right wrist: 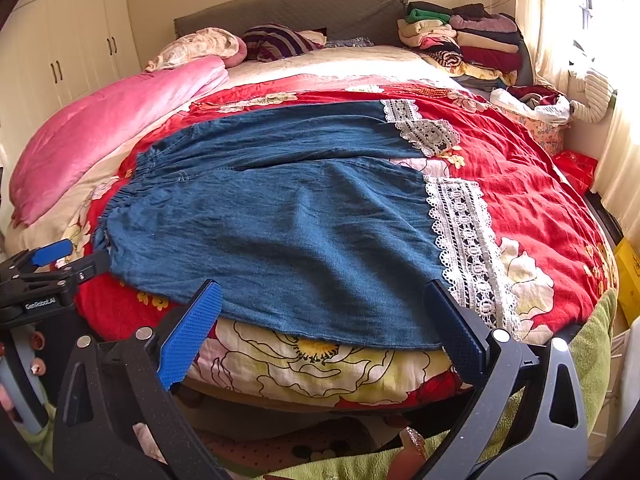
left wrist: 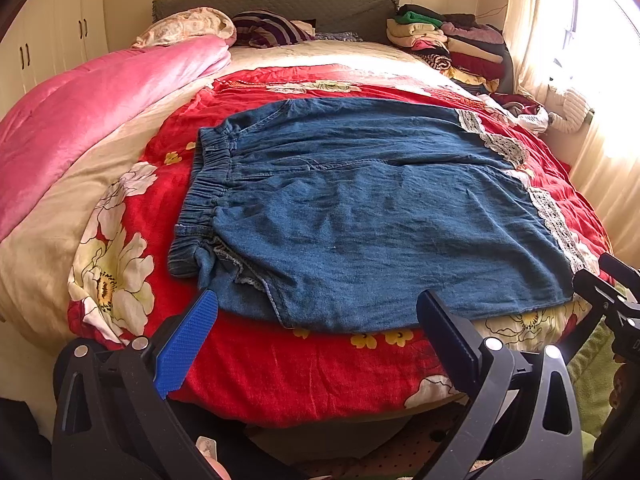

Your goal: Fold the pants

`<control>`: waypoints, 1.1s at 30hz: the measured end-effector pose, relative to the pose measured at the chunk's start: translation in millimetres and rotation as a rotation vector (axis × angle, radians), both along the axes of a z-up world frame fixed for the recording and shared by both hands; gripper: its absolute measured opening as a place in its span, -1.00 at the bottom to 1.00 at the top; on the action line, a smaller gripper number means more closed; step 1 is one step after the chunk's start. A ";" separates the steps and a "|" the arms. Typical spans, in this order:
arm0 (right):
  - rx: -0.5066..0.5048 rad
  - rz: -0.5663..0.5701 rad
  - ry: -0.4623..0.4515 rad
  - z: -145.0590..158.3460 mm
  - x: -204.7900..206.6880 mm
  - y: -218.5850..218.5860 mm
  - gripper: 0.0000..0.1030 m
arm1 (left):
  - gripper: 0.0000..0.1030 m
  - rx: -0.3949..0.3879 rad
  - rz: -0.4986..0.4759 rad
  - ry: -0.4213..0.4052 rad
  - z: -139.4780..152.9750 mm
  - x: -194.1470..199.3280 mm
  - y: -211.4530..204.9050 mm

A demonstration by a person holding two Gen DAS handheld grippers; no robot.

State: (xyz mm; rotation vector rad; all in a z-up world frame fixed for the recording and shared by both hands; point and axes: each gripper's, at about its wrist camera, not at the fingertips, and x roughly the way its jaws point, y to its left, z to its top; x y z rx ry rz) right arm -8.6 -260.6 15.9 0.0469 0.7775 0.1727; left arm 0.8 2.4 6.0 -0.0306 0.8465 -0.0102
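So the wide-legged blue denim pants with white lace cuffs [right wrist: 280,216] are lying flat on the red floral quilt [right wrist: 532,208], and the thing that matters here is which way they run: the long axis goes side to side across both sets of jaws, not away from them. The elastic waistband [left wrist: 204,196] sits off toward the left gripper [left wrist: 316,320], the lace cuffs [right wrist: 464,240] off toward the right gripper [right wrist: 324,312]. Both grippers are spread wide with nothing between the fingers. Each hangs just short of the near edge of the near leg, which runs straight across in front of the jaws; the fingertips look to overlap the denim edge in both wrist views, though whether they're actually touching it is hard to call. The left one is the nearer to the waist end, the right one the nearer to the cuff end. The far leg lies just beyond the near one, with a strip of quilt showing between them at the cuff end. Probably the next move is pinching that near edge and carrying it over the far leg, but that's a guess.
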 end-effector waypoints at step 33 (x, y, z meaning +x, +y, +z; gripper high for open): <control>-0.069 0.152 0.077 13.3 211.6 35.7 0.84 | 0.91 -0.118 0.122 0.072 -3.0 193.8 98.4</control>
